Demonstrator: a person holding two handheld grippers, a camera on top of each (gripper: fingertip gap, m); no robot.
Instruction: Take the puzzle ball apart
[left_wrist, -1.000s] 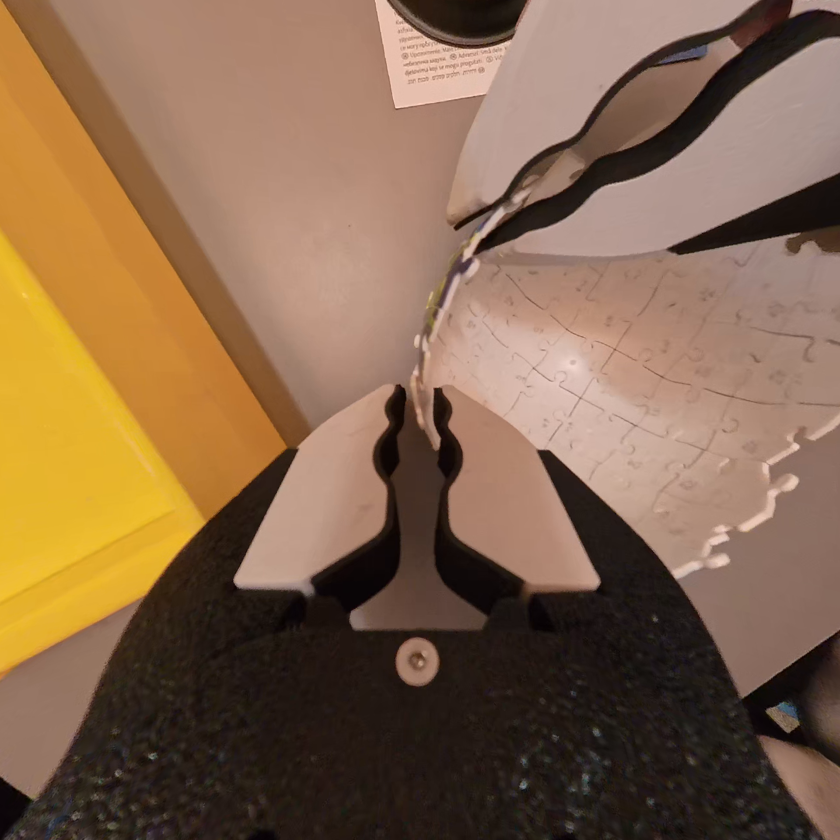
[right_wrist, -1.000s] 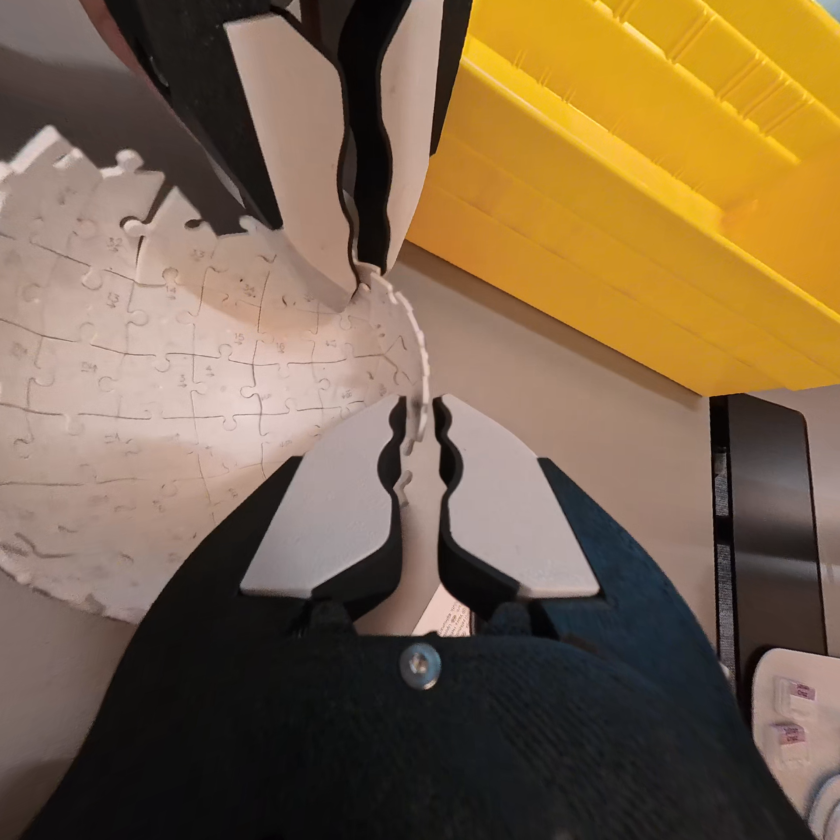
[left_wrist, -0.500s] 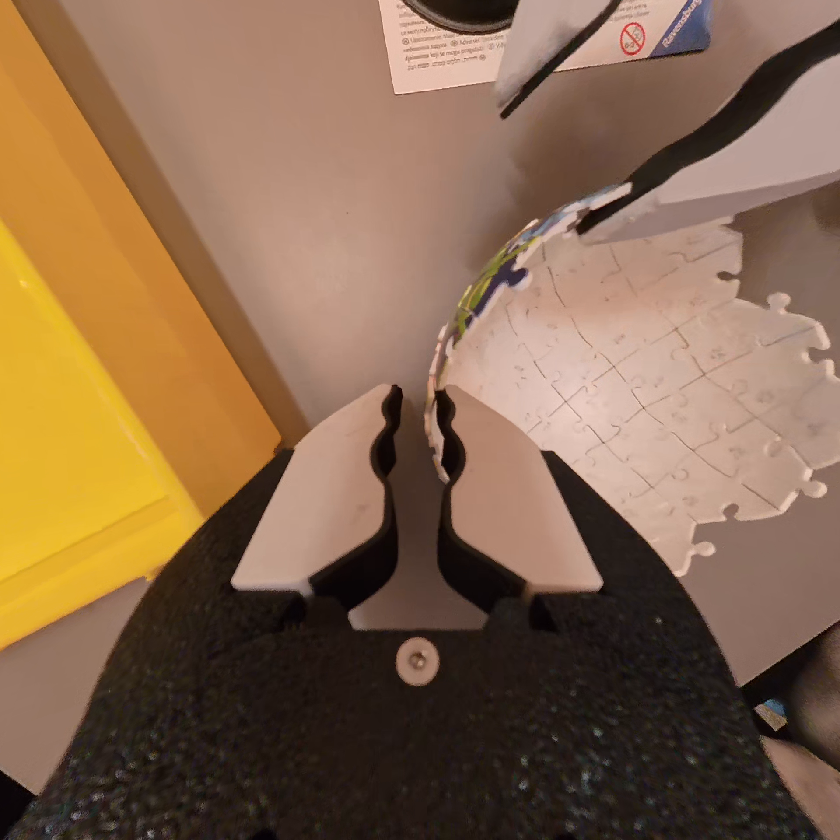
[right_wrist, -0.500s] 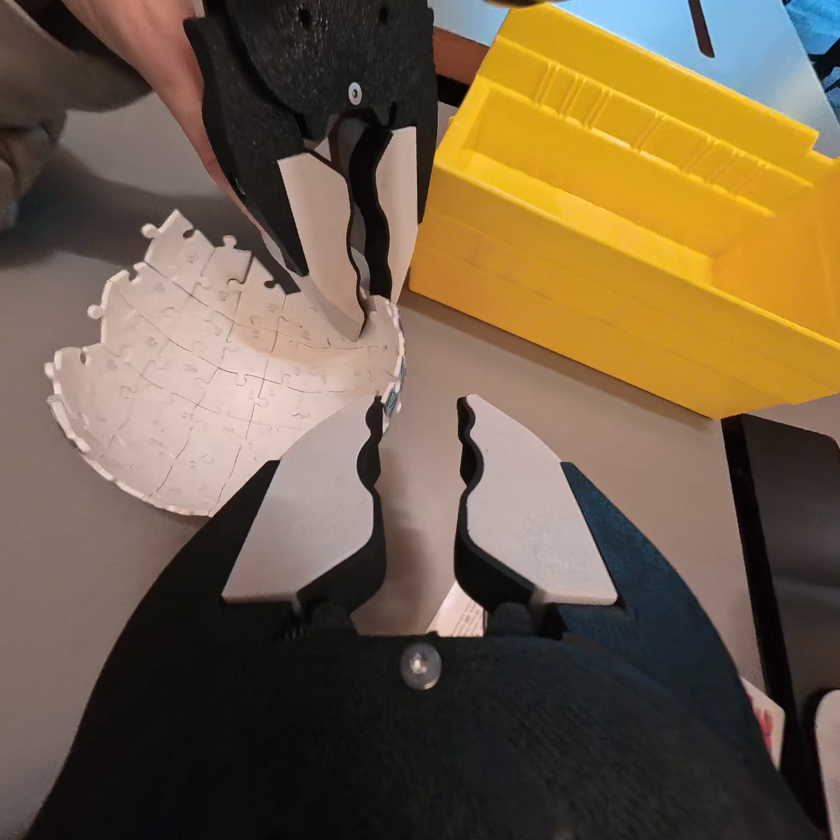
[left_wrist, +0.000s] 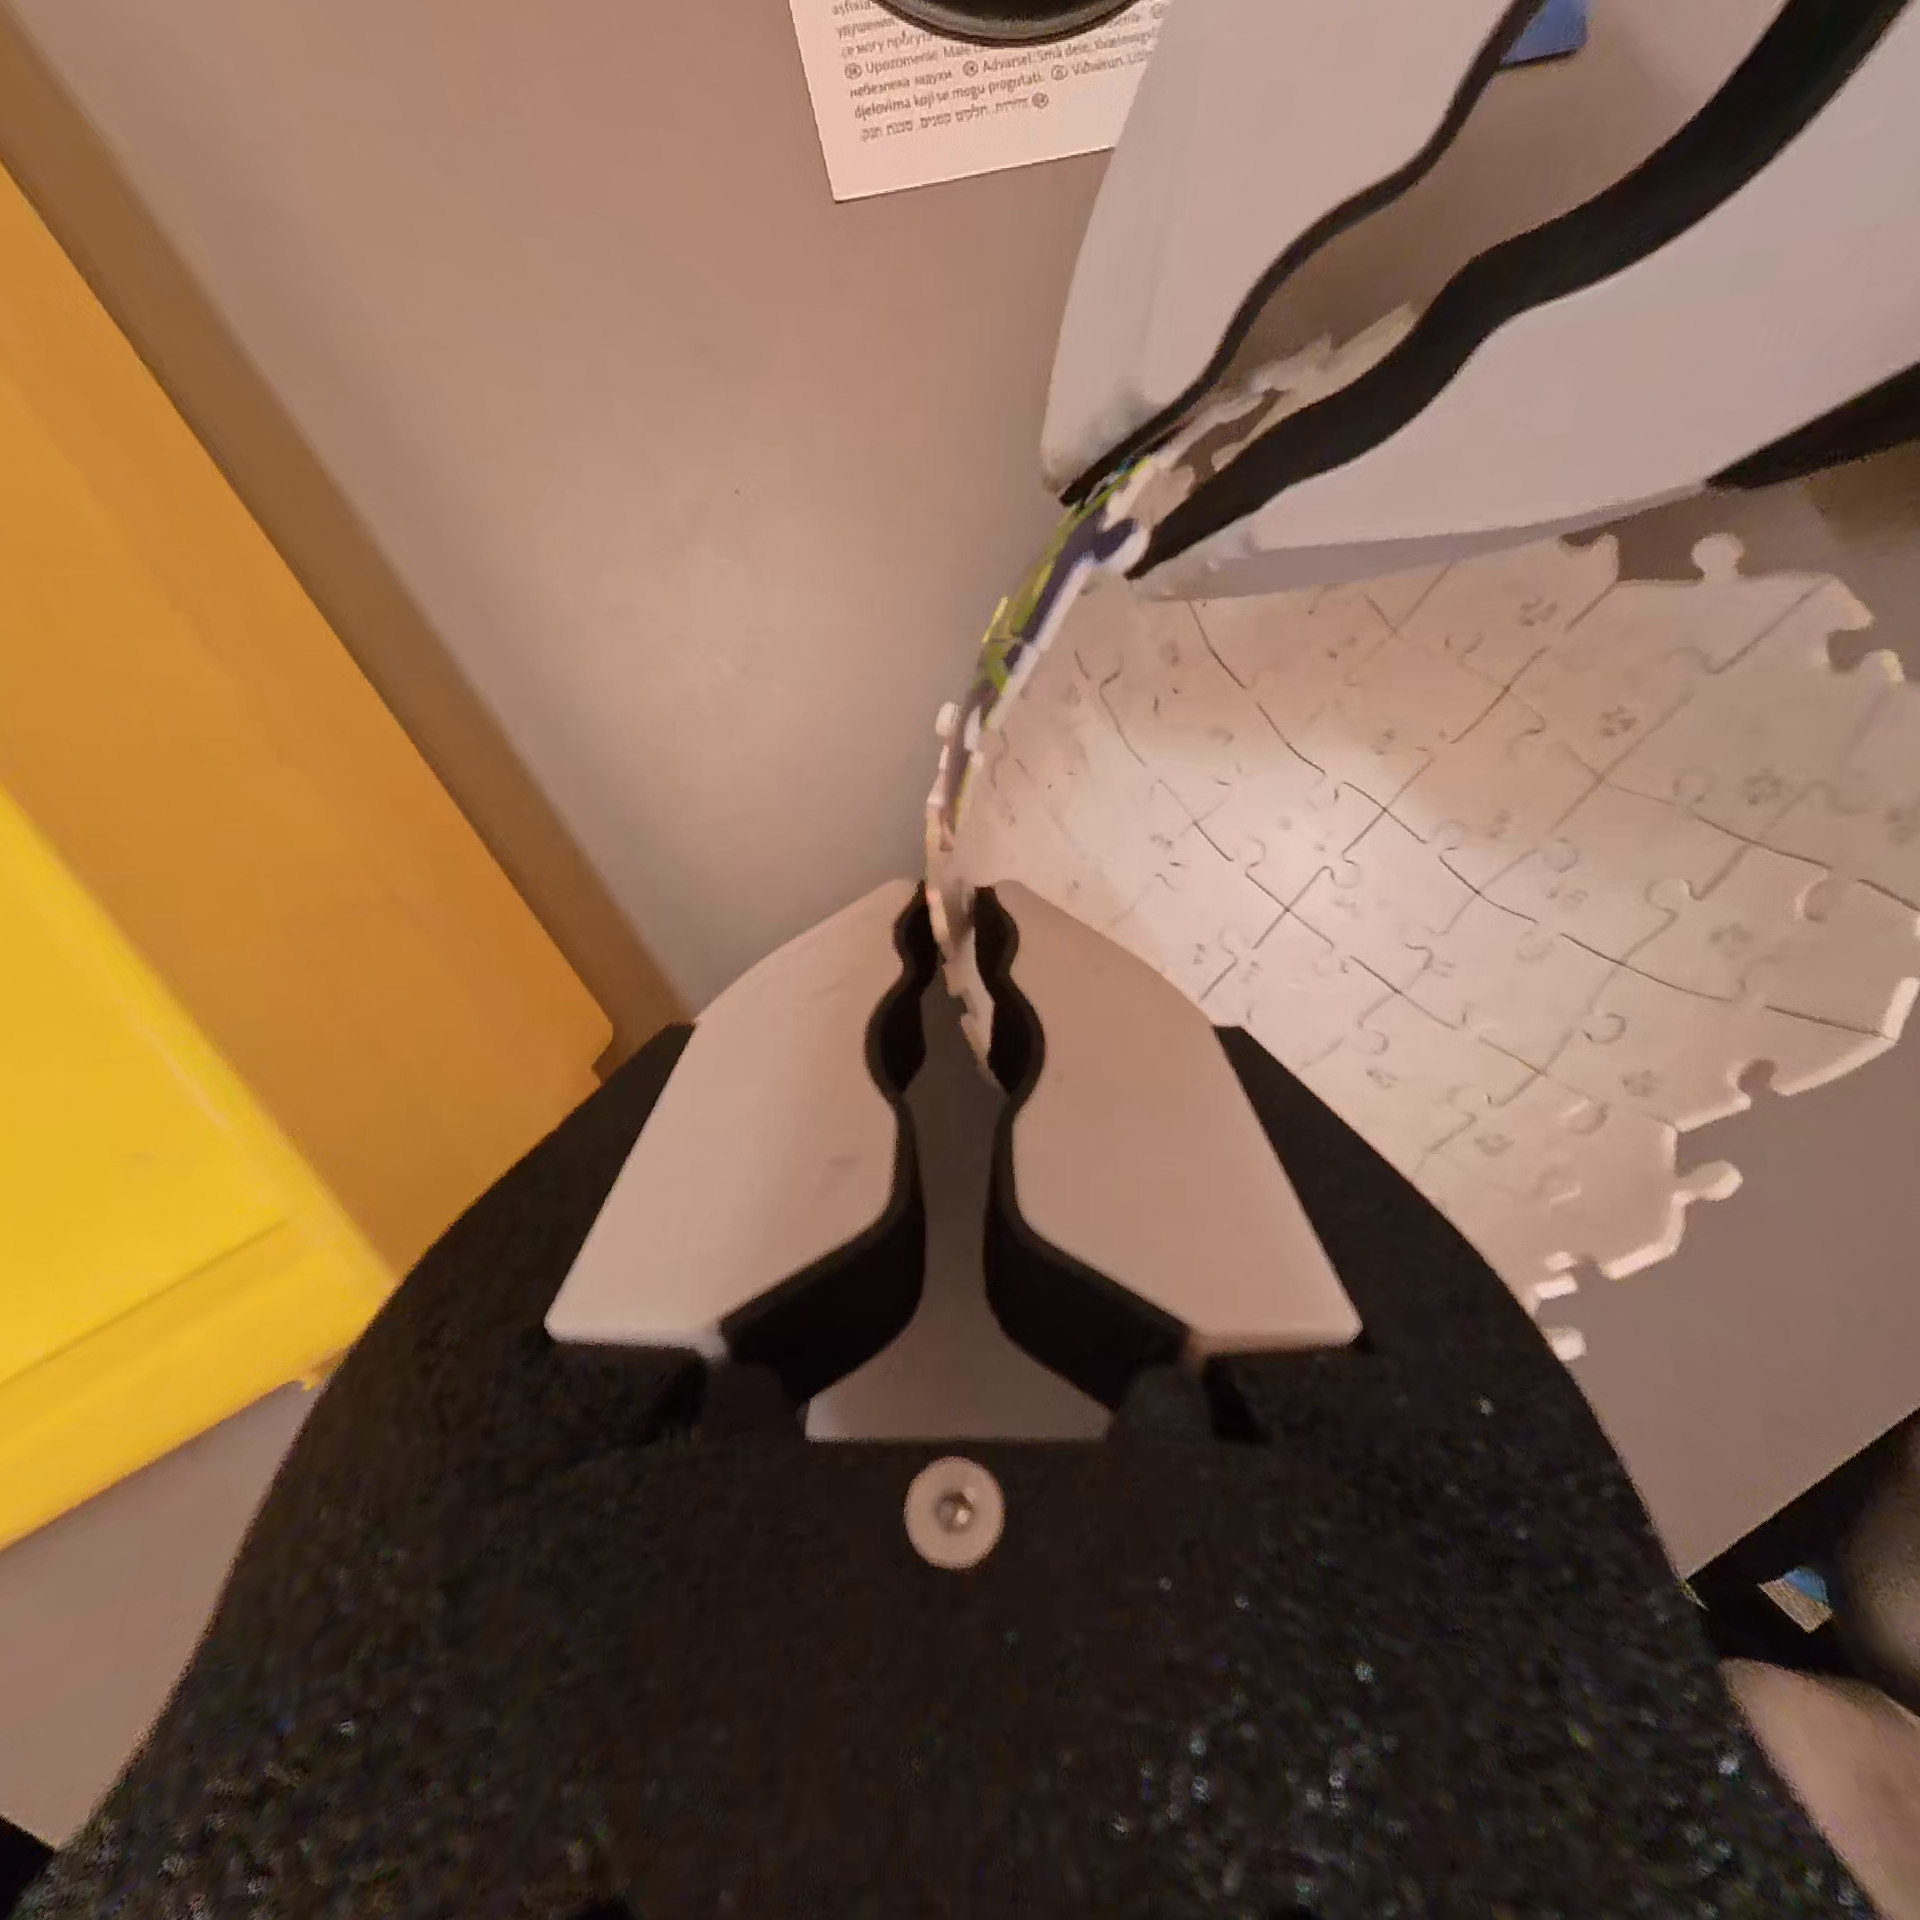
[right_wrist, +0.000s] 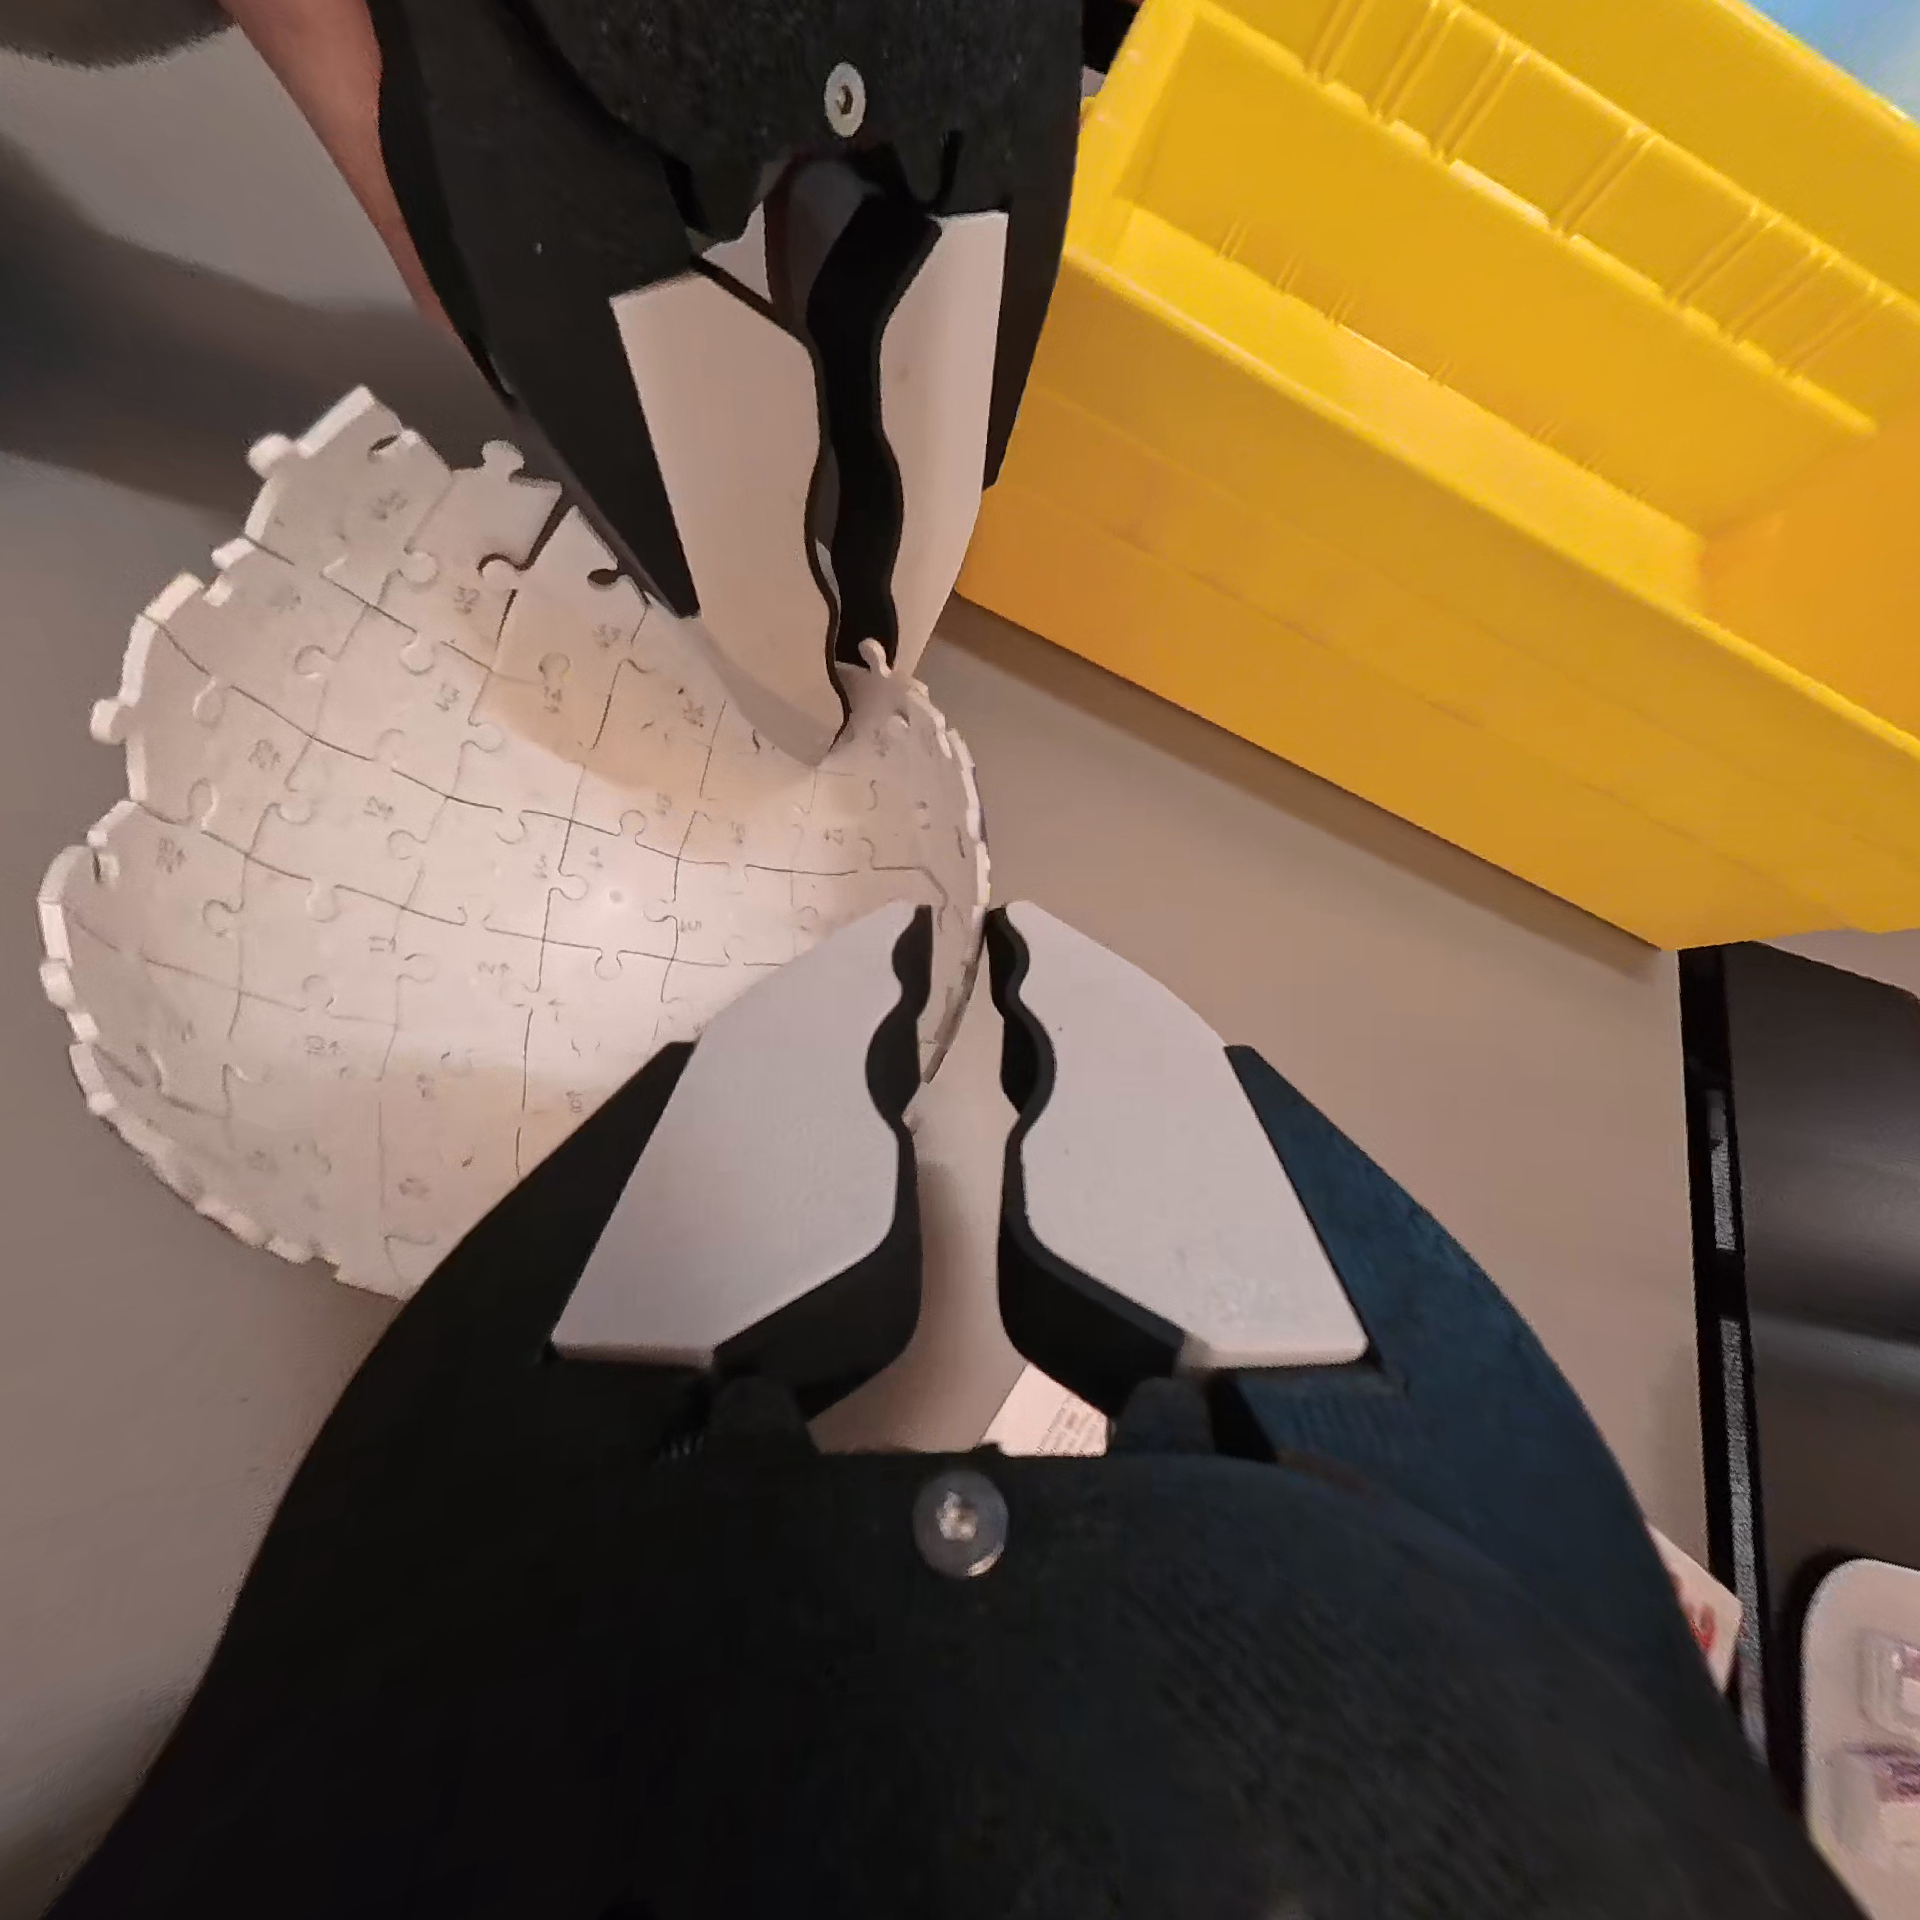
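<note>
The puzzle ball is a half shell of joined pieces (left_wrist: 1455, 883), white inside and coloured outside, resting on the grey table. It also shows in the right wrist view (right_wrist: 468, 883). My left gripper (left_wrist: 951, 920) is shut on the shell's rim at the near left edge. In the right wrist view it comes down from the top (right_wrist: 862, 686). My right gripper (right_wrist: 956, 925) is shut on the same rim a little further along. In the left wrist view it reaches in from the upper right (left_wrist: 1132, 520).
A yellow bin (right_wrist: 1455, 468) stands close beside the shell, at the left in the left wrist view (left_wrist: 156, 831). A white printed leaflet (left_wrist: 966, 104) lies on the grey table (left_wrist: 623, 520). A black device (right_wrist: 1818, 1195) sits at the table's right edge. My right fingertips sit around 6 cm from my left ones.
One second ago both grippers held the rim. Half a second ago my right gripper was open and drawn back. Now it has come back and closed on the rim. The left kept its hold.
</note>
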